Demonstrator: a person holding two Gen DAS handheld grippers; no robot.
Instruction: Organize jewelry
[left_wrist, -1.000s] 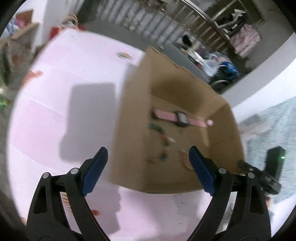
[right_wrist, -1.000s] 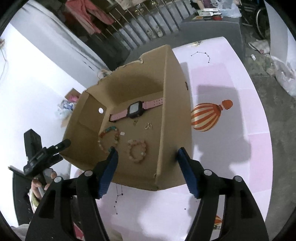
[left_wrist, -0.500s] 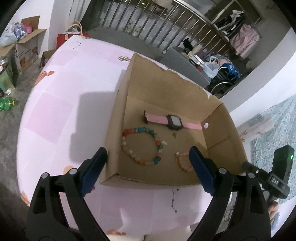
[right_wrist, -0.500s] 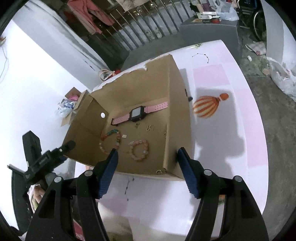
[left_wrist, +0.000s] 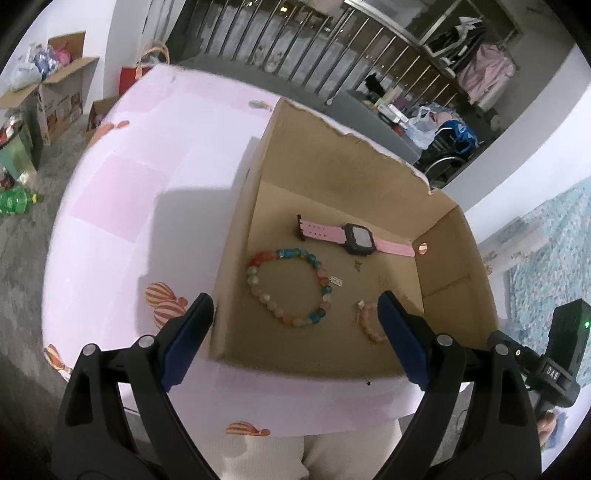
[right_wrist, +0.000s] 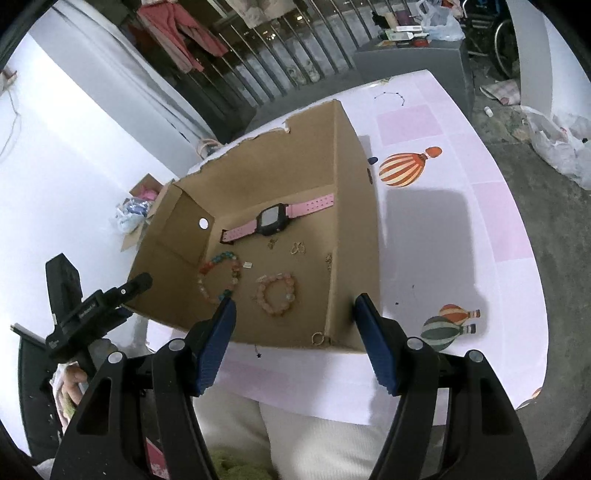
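Observation:
An open cardboard box (left_wrist: 454, 280) (right_wrist: 354, 206) sits on a pink table. Inside lie a pink-strapped watch (left_wrist: 356, 240) (right_wrist: 275, 219), a multicoloured bead bracelet (left_wrist: 290, 286) (right_wrist: 219, 277), a smaller pink bead bracelet (left_wrist: 371, 323) (right_wrist: 277, 299), small earrings (right_wrist: 297, 248) and a ring (right_wrist: 317, 338) in the near right corner. My left gripper (left_wrist: 293, 334) is open and empty above the box's near edge. My right gripper (right_wrist: 295, 336) is open and empty, also above the near edge.
The pink tablecloth (left_wrist: 122, 206) (right_wrist: 443, 229) has balloon prints. The other gripper's body shows at the right (left_wrist: 554, 354) and at the left (right_wrist: 85, 310). Railings, cardboard boxes (left_wrist: 55, 92) and bags stand on the floor around.
Both grippers have pulled back and up from the box; the box and jewelry look farther and more fully in view. Both stay open.

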